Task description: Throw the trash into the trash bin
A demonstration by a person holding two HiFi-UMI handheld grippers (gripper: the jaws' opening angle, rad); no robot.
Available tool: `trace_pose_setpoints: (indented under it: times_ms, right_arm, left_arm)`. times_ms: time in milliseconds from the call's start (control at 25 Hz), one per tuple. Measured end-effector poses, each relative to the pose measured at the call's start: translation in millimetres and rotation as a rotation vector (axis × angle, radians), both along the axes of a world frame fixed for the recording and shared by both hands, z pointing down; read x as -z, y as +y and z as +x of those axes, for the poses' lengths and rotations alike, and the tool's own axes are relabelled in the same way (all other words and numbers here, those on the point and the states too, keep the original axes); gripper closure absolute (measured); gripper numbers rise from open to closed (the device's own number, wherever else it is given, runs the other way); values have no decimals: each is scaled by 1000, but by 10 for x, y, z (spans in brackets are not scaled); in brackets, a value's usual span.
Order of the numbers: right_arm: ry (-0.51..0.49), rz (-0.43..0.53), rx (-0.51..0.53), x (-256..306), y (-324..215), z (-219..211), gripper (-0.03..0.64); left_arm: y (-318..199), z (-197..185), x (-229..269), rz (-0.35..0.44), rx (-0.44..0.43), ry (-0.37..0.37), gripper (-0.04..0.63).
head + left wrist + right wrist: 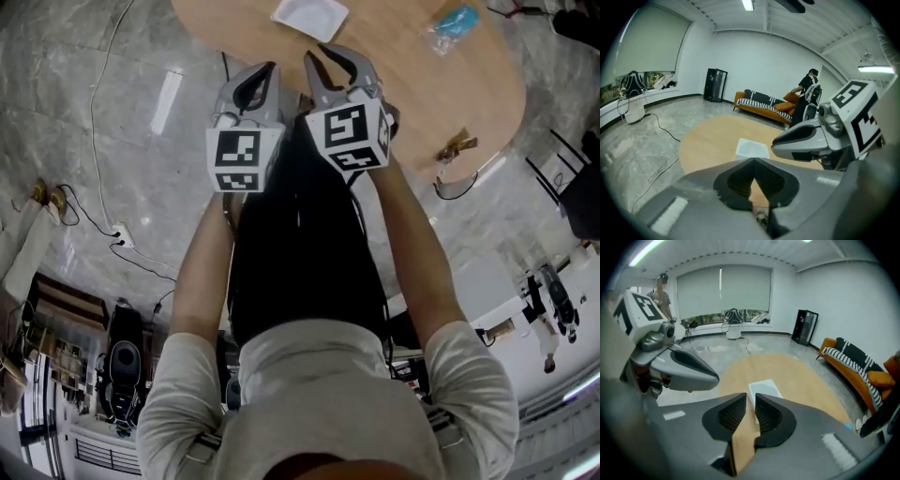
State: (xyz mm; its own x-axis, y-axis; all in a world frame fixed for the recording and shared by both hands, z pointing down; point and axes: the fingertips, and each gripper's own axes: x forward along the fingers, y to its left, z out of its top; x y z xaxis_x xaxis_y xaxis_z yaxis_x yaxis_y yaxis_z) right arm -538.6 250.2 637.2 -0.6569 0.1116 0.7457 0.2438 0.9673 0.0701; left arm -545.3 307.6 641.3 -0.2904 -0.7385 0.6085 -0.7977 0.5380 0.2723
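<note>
1. Held side by side at upper centre of the head view, over the near rim of the round wooden bench (pixel 403 75): left tool (pixel 265 75) and right tool (pixel 321 58), both aimed toward the top of the frame.
2. Left tool: clenched, tips meeting in a closed V in its own view, nothing pinched.
3. Right tool: released, a narrow slot between the pads, nothing in it, only bench wood and a white corner showing through.
4. Nearest thing ahead: white square tray (pixel 309 17), flat on the bench at top centre of the head view, just beyond both sets of tips and lined up almost dead ahead in each gripper view.
5. Likelier trash, though hard to tell at this size: crumpled clear wrapper (pixel 453 23) with blue inside, at upper right of the head view, well apart from the tray. Long axis from lower left to upper right. Off to the right of both tools, so nearer the right one.
6. Also at the bench's right rim: small brown scrap (pixel 457 147), too small to identify.
7. No trash bin in any view. Nothing picked up yet, so judged to be at the very start.
8. Coming move, as a judgement: straight up the frame for the tray, or a swing right for the wrapper. Either way better suited to the right tool, parted and closer.
</note>
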Motion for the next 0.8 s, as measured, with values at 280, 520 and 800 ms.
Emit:
trace_pose_setpoints:
  times_ms: [280, 520, 800]
  right_arm:
    - [173, 128, 167, -382, -3, -168, 551]
    - [274, 180, 230, -723, -23, -231, 551]
    - [321, 216, 250, -880, -82, -295, 532]
  left_arm:
    - [95, -123, -269, -9, 74, 80, 577]
    - [86, -155, -414, -15, 63, 100, 577]
    - [91, -223, -485, -18, 80, 136, 577]
